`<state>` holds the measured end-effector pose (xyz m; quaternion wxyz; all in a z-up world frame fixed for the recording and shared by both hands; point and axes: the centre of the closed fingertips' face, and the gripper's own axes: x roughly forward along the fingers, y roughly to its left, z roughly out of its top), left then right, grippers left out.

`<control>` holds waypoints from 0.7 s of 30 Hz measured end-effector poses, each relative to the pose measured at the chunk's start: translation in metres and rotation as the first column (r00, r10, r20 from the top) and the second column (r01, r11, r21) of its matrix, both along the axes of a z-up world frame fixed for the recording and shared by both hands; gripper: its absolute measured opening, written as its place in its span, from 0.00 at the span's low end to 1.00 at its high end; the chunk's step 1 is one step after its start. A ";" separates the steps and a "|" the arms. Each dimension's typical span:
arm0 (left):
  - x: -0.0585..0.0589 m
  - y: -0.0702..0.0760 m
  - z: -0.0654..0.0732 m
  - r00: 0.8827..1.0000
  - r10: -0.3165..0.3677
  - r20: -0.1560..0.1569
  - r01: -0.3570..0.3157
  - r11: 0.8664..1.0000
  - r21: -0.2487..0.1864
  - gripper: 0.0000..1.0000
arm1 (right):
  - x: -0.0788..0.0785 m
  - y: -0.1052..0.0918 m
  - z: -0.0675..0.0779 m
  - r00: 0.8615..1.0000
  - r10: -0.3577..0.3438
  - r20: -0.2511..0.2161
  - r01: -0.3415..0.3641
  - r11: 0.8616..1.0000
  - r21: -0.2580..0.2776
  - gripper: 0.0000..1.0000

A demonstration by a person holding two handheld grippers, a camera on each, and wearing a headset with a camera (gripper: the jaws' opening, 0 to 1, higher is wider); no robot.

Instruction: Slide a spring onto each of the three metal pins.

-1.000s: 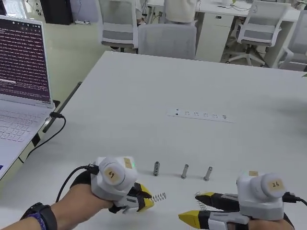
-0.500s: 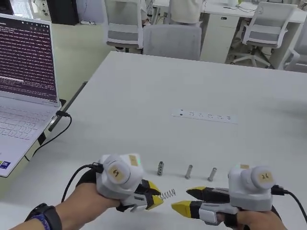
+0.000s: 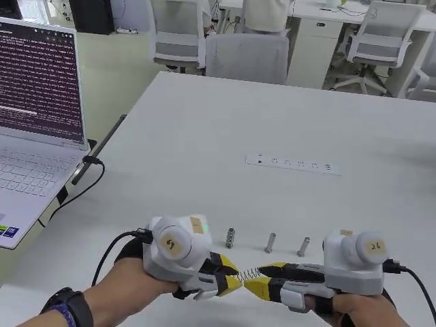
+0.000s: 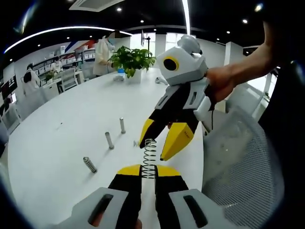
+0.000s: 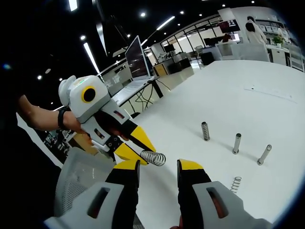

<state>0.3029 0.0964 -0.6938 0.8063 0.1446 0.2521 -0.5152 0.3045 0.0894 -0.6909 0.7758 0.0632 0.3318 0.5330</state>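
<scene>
While the left gripper (image 4: 148,170) was pressed together on the near end of a thin wire spring (image 4: 149,157), the right gripper (image 5: 157,165) stood spread, its yellow-tipped jaws to either side of the spring's free end (whether they touched it was hard to judge). Both hung just above the smooth white worktop (image 3: 204,136), close in front of three small upright metal pins. The left pin (image 3: 230,238) already wore a coil and looked ribbed; the middle pin (image 3: 270,242) and right pin (image 3: 304,246) were bare, smooth cylinders. Another loose spring (image 5: 235,182) lay on the worktop near the right gripper.
</scene>
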 end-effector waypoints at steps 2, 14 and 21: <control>0.000 -0.001 0.001 1.000 -0.004 0.003 0.004 1.000 -0.001 0.02 | 0.001 0.001 0.001 1.000 0.000 -0.001 0.000 1.000 0.008 0.25; -0.002 -0.004 0.004 1.000 -0.019 0.013 0.019 1.000 -0.008 0.02 | -0.001 0.004 0.009 1.000 0.014 -0.005 -0.014 0.999 0.040 0.13; -0.003 -0.004 0.006 0.999 -0.027 0.024 0.027 1.000 -0.006 0.01 | -0.002 0.006 0.016 0.999 0.027 -0.020 -0.025 0.998 0.063 0.10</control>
